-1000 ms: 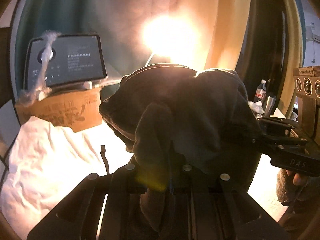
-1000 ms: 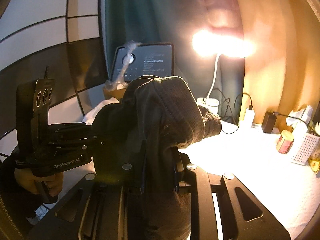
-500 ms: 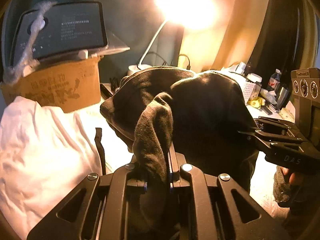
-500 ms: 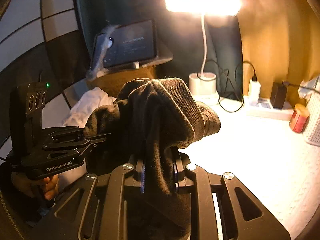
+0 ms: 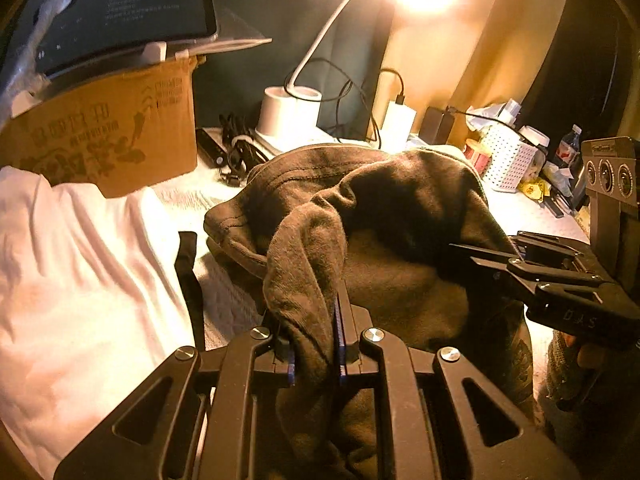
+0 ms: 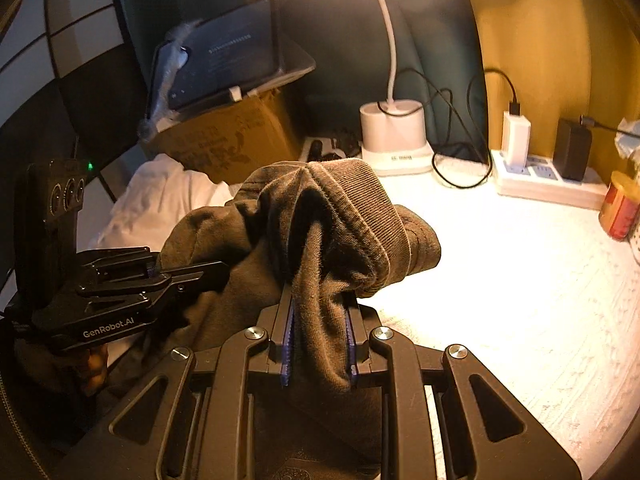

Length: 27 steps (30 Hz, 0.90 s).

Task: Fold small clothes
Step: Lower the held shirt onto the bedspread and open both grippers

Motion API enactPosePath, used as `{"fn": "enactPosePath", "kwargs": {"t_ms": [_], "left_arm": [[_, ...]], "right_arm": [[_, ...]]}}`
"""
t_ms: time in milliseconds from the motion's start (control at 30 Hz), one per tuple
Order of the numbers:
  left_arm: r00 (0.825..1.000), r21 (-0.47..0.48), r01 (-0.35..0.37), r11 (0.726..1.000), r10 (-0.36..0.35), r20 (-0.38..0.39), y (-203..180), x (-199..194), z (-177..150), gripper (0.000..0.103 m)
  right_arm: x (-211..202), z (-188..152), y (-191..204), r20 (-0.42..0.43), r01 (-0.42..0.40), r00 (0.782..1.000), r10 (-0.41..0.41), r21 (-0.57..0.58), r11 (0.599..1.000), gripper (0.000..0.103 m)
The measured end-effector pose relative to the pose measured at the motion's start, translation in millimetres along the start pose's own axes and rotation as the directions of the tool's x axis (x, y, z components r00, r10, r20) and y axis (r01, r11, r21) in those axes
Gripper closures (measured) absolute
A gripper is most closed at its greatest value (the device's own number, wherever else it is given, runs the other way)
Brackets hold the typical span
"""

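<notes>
A dark brown garment [image 5: 384, 232] with a ribbed cuff [image 6: 360, 208] hangs bunched between my two grippers, just above the white table [image 6: 520, 280]. My left gripper [image 5: 314, 344] is shut on a fold of it near the bottom of the left wrist view. My right gripper [image 6: 318, 332] is shut on the ribbed end. Each gripper shows in the other's view: the right one [image 5: 476, 254] at the right, the left one [image 6: 200, 274] at the left. A white garment [image 5: 80, 272] lies crumpled on the left of the table.
A cardboard box [image 5: 112, 140] with a tablet [image 5: 120, 4] on top stands at the back left. A lamp base [image 6: 392, 136], cables and a power strip [image 6: 548, 176] line the back wall. A red can [image 6: 620, 208] and a white basket [image 5: 508, 160] sit at the right.
Both grippers have lowered toward the table with the brown garment held between them. The lamp head has risen out of both views and more of the tabletop shows.
</notes>
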<state>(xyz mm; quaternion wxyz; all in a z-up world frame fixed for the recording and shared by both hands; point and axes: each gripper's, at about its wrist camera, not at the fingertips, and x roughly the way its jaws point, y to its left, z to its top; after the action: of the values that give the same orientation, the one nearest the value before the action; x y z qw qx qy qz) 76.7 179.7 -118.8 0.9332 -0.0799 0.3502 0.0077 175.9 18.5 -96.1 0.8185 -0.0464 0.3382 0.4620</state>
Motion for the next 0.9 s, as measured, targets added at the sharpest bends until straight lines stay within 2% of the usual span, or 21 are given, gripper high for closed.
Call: {"fn": "enactPosePath", "kwargs": {"t_ms": [333,433,533,633,767,867,900], "left_arm": [[0.997,0.001,0.021,1.0,-0.021,-0.077,8,27,4,0.091],[0.995,-0.005,0.028,1.0,-0.028,-0.093,10,31,6,0.089],[0.991,-0.039,0.059,0.997,-0.064,-0.116,16,35,10,0.087],[0.988,-0.035,0.065,0.997,-0.07,-0.139,20,41,15,0.082],[0.987,0.003,0.055,0.999,-0.054,-0.151,19,45,23,0.082],[0.988,0.005,0.043,0.999,-0.041,-0.148,23,50,27,0.081],[0.989,0.0,0.032,0.999,-0.031,-0.146,26,54,28,0.076]], "right_arm": [[33,-5,-25,-0.088,0.02,0.996,-0.011,0.103,0.995,0.081],[41,-7,-37,-0.112,0.017,0.994,0.0,0.147,0.989,0.071],[47,-4,-51,-0.119,-0.024,0.992,0.05,0.208,0.978,0.063],[51,4,-59,-0.117,-0.037,0.991,0.065,0.223,0.974,0.053],[49,13,-69,-0.106,-0.035,0.992,0.062,0.24,0.97,0.052],[47,20,-71,-0.083,-0.008,0.996,0.027,0.219,0.976,0.052],[47,22,-72,-0.076,0.007,0.997,0.009,0.207,0.978,0.052]]}}
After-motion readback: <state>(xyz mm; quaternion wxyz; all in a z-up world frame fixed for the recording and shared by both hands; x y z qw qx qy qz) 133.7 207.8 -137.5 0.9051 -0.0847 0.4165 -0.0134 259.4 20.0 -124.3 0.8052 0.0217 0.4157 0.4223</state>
